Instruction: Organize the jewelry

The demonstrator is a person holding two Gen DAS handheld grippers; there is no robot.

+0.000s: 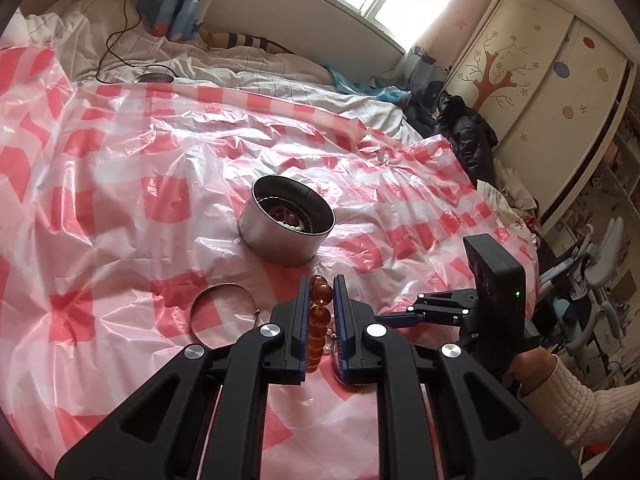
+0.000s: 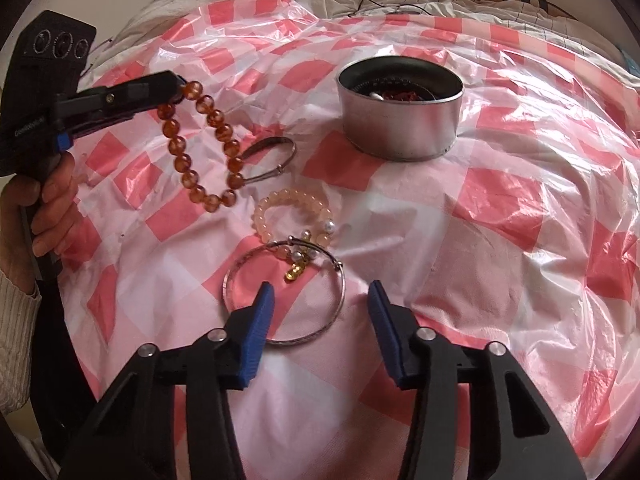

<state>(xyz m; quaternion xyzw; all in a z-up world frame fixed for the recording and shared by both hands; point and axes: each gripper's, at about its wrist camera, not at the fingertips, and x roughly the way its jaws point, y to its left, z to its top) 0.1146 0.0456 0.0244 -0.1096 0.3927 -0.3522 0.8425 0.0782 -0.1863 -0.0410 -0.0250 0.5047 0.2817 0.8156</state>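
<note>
L gripper (image 2: 180, 84) clamped on amber bead bracelet (image 2: 200, 148), loop dangling clear of cloth | R gripper (image 2: 320, 300) jaws apart, empty, over silver bangle (image 2: 286, 292) | carry beads over steel tin (image 2: 400, 116), let whole loop drop inside rim before release.

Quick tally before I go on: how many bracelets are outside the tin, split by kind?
Beaded bracelets: 2, the amber bead bracelet hanging from the left gripper and the pale pink bead bracelet on the checked plastic sheet.
Metal bangles: 2, the thin bangle and the large bangle.
Total: 4. The metal tin holds more, uncountable.
</note>
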